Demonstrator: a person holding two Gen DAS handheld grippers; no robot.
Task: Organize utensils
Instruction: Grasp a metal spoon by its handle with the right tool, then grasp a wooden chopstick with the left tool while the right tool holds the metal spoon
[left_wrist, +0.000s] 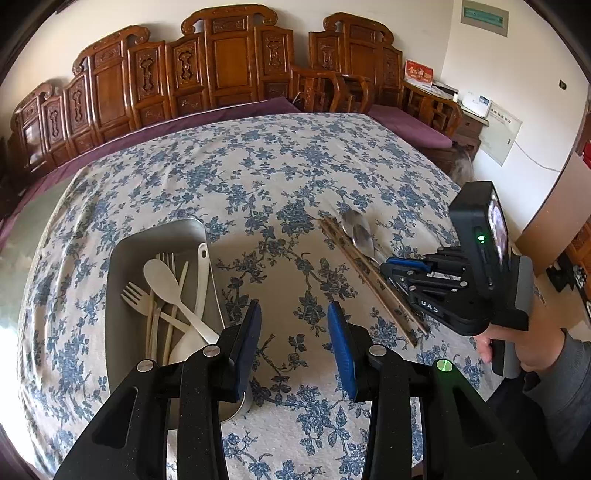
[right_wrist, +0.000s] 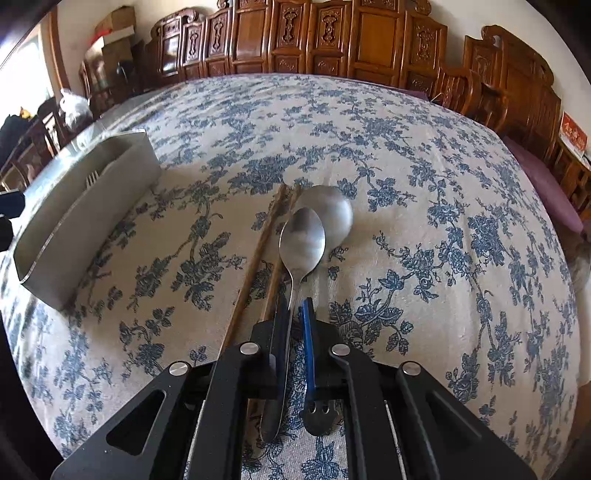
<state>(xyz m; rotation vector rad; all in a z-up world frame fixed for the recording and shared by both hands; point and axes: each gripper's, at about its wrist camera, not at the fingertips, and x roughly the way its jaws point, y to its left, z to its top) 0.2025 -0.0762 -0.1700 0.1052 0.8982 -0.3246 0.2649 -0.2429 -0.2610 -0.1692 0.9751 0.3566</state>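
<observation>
- Mostly bare, the tabletop's blue-flowered cream cloth (left_wrist: 280, 155) runs to carved brown wooden panels (left_wrist: 225, 55) along the wall.
- "UAS" reads on the right gripper (right_wrist: 294, 310), fingers clamped on a steel spoon's (right_wrist: 302, 240) handle beside brown wooden chopsticks (right_wrist: 255, 266).
- Near the left edge, a grey metal tray (left_wrist: 122, 258) holds cream plastic utensils (left_wrist: 166, 288); the left gripper (left_wrist: 293, 347) hovers beside it, fingers apart and empty.

Hidden and cut-off parts around the tongs

The left tongs (left_wrist: 294, 347) are covering the near end of the metal tray (left_wrist: 122, 258) and the handles of the pale utensils (left_wrist: 173, 295) in it. The right tongs (right_wrist: 294, 314) are hiding the steel spoon's (right_wrist: 302, 240) handle, while the chopsticks' (right_wrist: 258, 254) near ends are disappearing beneath them.
</observation>
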